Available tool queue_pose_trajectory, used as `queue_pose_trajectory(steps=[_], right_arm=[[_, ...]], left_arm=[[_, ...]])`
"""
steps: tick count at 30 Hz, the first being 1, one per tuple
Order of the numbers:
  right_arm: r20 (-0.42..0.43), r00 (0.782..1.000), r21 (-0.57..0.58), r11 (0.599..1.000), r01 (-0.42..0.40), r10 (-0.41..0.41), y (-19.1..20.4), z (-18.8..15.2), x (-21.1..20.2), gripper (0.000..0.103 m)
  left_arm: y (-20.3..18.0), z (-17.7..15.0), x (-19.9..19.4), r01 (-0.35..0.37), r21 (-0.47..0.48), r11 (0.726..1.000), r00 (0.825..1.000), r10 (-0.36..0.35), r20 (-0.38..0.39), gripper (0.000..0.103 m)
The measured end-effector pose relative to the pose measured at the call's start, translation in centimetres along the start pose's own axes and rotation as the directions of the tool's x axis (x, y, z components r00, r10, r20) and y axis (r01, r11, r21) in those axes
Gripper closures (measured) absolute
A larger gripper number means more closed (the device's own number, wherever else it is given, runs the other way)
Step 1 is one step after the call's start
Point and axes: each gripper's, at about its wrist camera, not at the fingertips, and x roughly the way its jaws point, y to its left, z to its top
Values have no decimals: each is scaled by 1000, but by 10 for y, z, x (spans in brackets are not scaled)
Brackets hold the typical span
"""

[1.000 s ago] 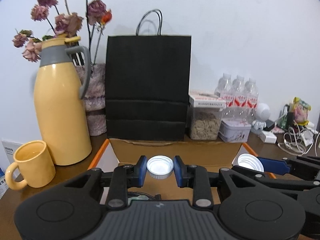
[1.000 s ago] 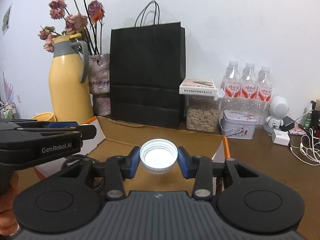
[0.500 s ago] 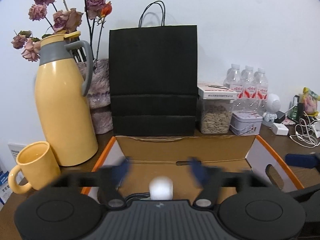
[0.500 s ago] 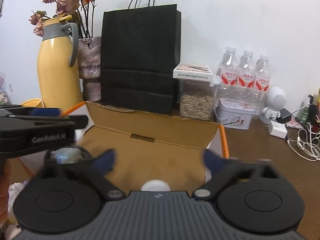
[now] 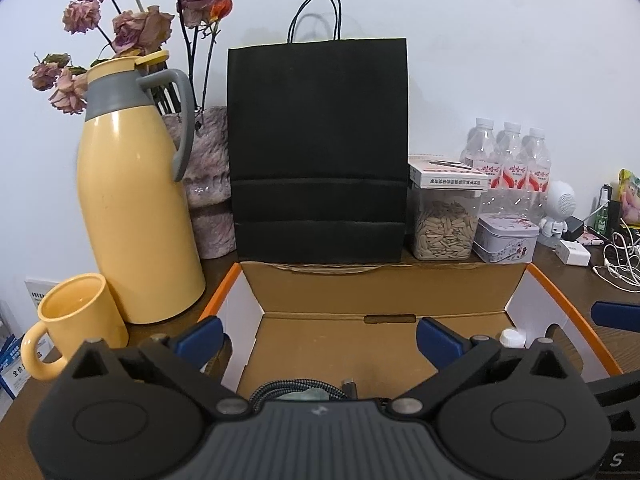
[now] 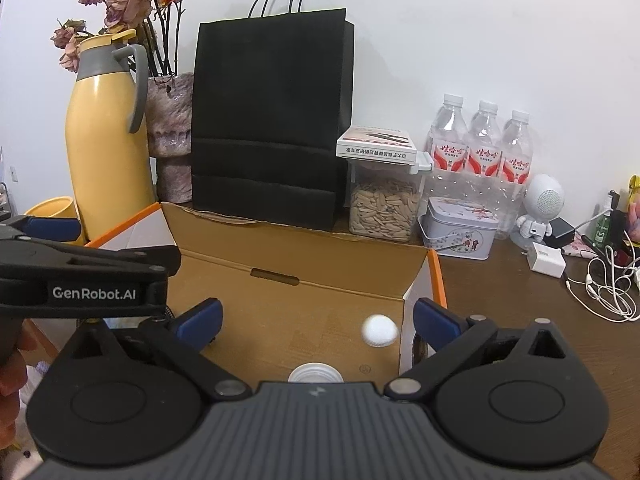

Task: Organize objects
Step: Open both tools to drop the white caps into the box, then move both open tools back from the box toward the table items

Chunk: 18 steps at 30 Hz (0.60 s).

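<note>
Two white caps in cardboard box; both hand-held grippers spread apart, empty.

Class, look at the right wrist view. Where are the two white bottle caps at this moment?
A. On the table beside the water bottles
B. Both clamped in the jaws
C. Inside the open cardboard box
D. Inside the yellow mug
C: one white cap and a second cap are inside the cardboard box, while the right gripper has its jaws spread wide with nothing between them.
</note>
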Motion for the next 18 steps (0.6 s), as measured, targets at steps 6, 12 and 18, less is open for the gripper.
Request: queue_pose_trajectory(steps=[6,12,18], right_arm=[[0,1000,1,1000,2,-2,1,-1,-1,0],[14,1000,-2,1000,4,-4,2,0,-8,0],[36,999,-1,1000,3,-3,1,1,-21,0]], left_arm=[[-1,0,-4,7,1,1000,1000,-7,7,0],[0,2,-10,12,-7,1000,1000,-12,15,0],[3,4,-26,33,-21,999,999,-32,44,0]])
